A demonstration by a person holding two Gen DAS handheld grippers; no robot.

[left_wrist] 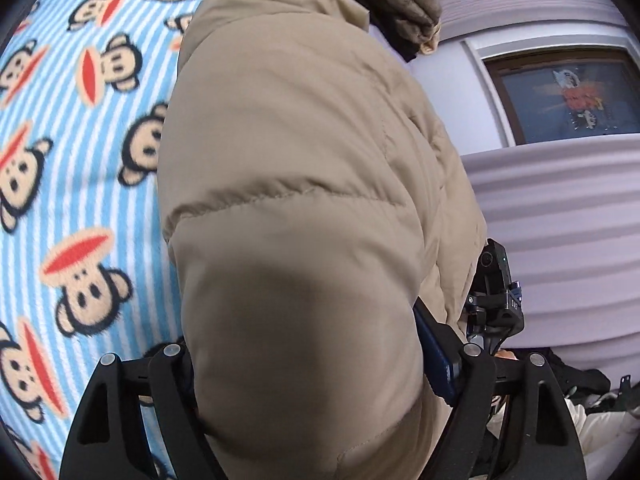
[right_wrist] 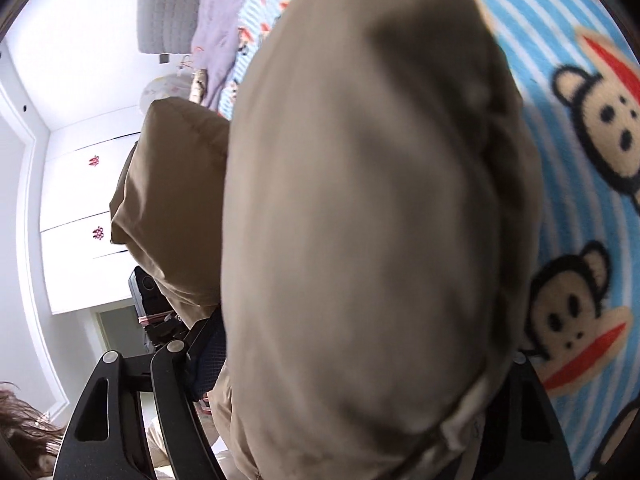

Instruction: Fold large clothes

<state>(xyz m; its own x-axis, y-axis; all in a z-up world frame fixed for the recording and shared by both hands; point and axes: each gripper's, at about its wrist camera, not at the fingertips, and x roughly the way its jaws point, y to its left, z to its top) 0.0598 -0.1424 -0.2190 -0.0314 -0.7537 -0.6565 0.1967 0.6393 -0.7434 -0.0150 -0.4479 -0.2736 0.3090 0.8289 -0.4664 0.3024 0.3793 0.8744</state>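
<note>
A tan puffer jacket (left_wrist: 288,160) fills the middle of the left wrist view, lifted over a blue-striped monkey-print blanket (left_wrist: 80,200). My left gripper (left_wrist: 312,360) is shut on a thick padded fold of it, and the blue pad (left_wrist: 438,364) of its right finger presses the fabric. In the right wrist view the same jacket (right_wrist: 360,200) bulges between the jaws of my right gripper (right_wrist: 352,360), which is shut on it. Its left finger (right_wrist: 180,380) shows, while the right finger is mostly hidden by fabric. The right gripper's body (left_wrist: 496,300) appears past the jacket's edge.
A heap of dark and striped clothes (left_wrist: 392,4) lies at the far end of the blanket. A lavender panelled wall (left_wrist: 560,220) holds a framed picture (left_wrist: 568,96). White cupboards (right_wrist: 88,208), a grey quilted item (right_wrist: 168,4) and a lavender garment (right_wrist: 216,32) show on the right wrist view.
</note>
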